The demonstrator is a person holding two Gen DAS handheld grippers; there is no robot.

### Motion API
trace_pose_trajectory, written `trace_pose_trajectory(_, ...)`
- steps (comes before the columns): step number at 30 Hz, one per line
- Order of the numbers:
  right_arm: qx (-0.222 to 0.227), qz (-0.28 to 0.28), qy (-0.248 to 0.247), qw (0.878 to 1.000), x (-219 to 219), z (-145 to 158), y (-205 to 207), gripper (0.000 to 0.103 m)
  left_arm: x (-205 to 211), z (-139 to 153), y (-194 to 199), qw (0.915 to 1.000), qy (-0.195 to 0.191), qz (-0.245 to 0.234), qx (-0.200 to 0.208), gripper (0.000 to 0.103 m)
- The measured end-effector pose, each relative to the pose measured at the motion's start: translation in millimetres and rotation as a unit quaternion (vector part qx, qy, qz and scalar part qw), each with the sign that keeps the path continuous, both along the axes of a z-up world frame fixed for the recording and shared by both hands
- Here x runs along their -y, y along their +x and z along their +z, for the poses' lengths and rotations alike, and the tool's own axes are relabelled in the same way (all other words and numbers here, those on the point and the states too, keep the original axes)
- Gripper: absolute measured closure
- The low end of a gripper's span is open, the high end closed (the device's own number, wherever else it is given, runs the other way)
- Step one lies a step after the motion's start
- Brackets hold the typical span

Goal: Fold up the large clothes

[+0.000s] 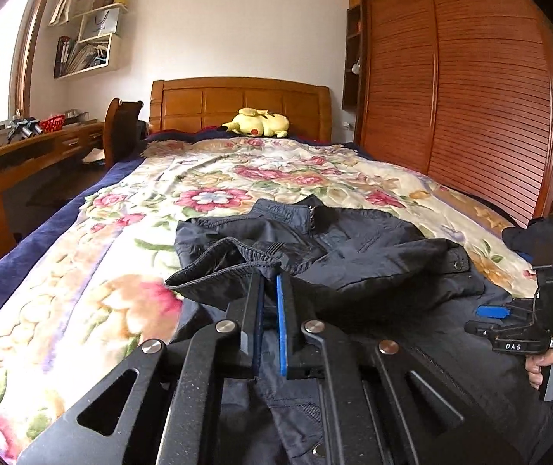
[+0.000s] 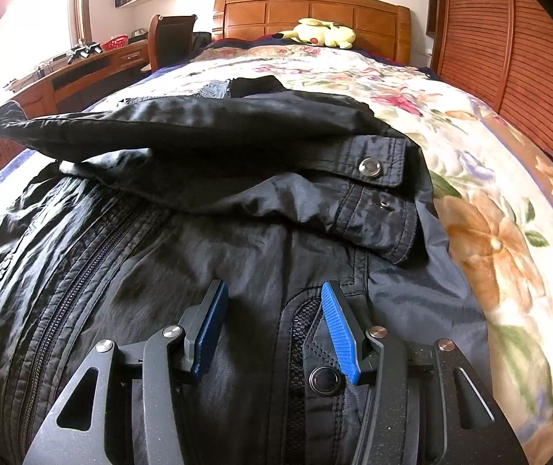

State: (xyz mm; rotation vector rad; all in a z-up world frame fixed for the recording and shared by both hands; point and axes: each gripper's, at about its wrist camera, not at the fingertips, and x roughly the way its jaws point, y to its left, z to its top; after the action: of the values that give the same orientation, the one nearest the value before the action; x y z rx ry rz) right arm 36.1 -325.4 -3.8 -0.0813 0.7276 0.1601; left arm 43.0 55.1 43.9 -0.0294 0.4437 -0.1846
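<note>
While clamping the ribbed cuff (image 1: pixel 234 259) in the left gripper (image 1: pixel 270 286) and folding that sleeve across the jacket (image 2: pixel 160 255) mid-bed, short of the headboard (image 1: pixel 241 106), leaving the right gripper (image 2: pixel 272 302) released above the front, bottom fold pending.

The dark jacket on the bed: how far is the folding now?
Done: one sleeve already lies across the dark jacket. In hand: the left gripper is shut on the ribbed cuff of the other sleeve, lifted over the body; the right gripper is open over the front. Left: lay this sleeve down, then fold the body.
</note>
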Motion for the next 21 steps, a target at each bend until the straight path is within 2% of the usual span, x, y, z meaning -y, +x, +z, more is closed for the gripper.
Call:
trace_pose_trajectory(6, 0.001, 0.0, 0.0, 1.0, 0, 1, 0, 0.051, 3, -6, -1, 0.9995, -0.003, -0.018, -0.026, 0.096)
trace_pose_trajectory(10, 0.002, 0.0, -0.002, 1.0, 0, 0, 0, 0.051, 4, 1, -12, 0.9998, 0.02, -0.005, -0.001, 0.096)
trace_pose_trajectory(12, 0.002, 0.0, -0.002, 1.0, 0, 0, 0, 0.051, -1, 3, -17, 0.9998, 0.017, -0.004, 0.004, 0.096)
trace_pose_trajectory(14, 0.003, 0.0, -0.002, 1.0, 0, -1, 0, 0.051, -4, 3, -17, 0.9999, 0.012, -0.006, 0.002, 0.091)
trace_pose_trajectory(21, 0.004, 0.0, -0.002, 1.0, 1, 0, 0, 0.051, -8, -6, -13, 0.9999, 0.011, -0.001, -0.007, 0.062)
